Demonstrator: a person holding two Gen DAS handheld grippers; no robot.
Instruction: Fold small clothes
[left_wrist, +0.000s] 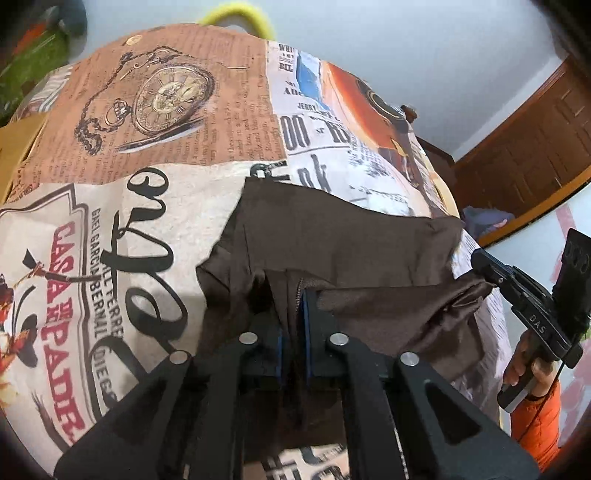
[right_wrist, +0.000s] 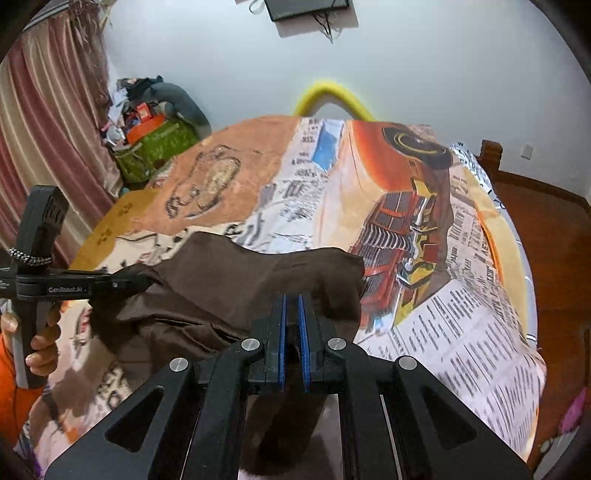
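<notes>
A dark brown garment (left_wrist: 343, 243) hangs bunched between both grippers, its far edge resting on the printed bedspread (left_wrist: 166, 122). My left gripper (left_wrist: 289, 295) fills the bottom of the left wrist view, and brown cloth with a seam runs between its blue pads, pinched there. My right gripper (right_wrist: 293, 295) is shut on another fold of the same garment (right_wrist: 229, 266). Each gripper shows in the other's view: the right one (left_wrist: 484, 267) at the cloth's right corner, the left one (right_wrist: 142, 282) at its left corner. A hand (left_wrist: 524, 358) in an orange sleeve holds the right handle.
The bedspread (right_wrist: 461, 314) with clock, truck and newsprint pictures covers a rounded bed. Behind it a yellow arc (right_wrist: 332, 92) rises at the wall. A green bag with clutter (right_wrist: 155, 147) and a striped curtain (right_wrist: 44, 129) stand left. A wooden door (left_wrist: 535, 147) and wooden floor (right_wrist: 546, 221) lie right.
</notes>
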